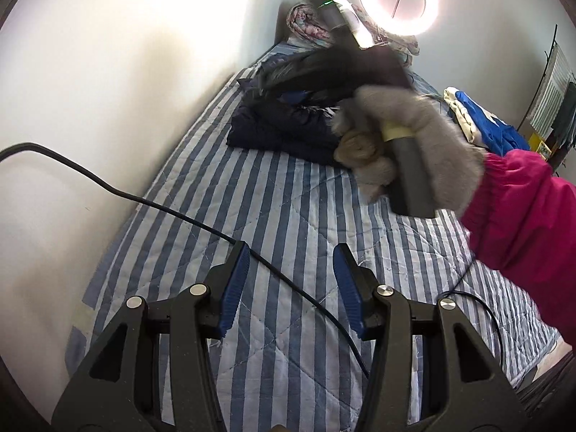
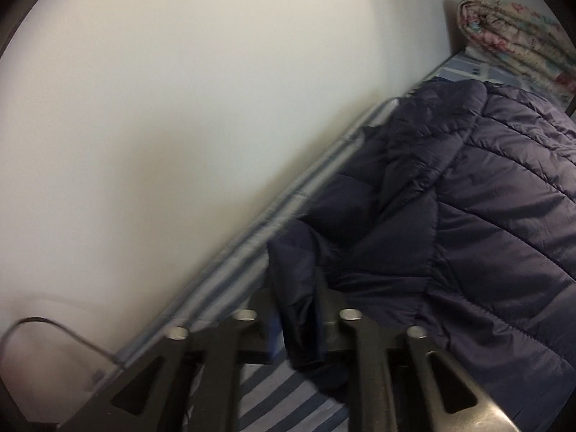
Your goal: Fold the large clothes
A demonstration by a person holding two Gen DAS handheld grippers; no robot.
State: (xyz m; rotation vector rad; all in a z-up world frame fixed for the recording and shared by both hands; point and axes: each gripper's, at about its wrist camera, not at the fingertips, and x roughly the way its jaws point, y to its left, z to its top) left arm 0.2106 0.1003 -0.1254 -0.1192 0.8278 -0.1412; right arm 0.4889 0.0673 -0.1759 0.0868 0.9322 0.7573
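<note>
1. one navy quilted puffer jacket (image 2: 486,187) lies folded on the blue-and-white striped quilt (image 1: 273,216), near the white wall (image 1: 108,72) and towards the far end of the bed.
2. right gripper (image 2: 298,324): a loose edge of the jacket hangs between its fingers; the view is blurred and partly blocked, so i cannot tell whether the pads press on the fabric.
3. left gripper (image 1: 291,284): jaws released, blue pads (image 1: 234,288) apart, nothing between them, hovering over bare quilt well short of the jacket.
4. right hand in a grey furry glove (image 1: 414,136) grips the right gripper's handle beside the jacket; pink sleeve (image 1: 522,216) behind it.
5. black cable (image 1: 180,216) trails across the quilt under the left gripper.
6. floral rolled blanket (image 2: 514,39) at the bed's head; lit ring light (image 1: 397,0) beyond it; blue and white cloth (image 1: 478,115) at the far bed edge.
</note>
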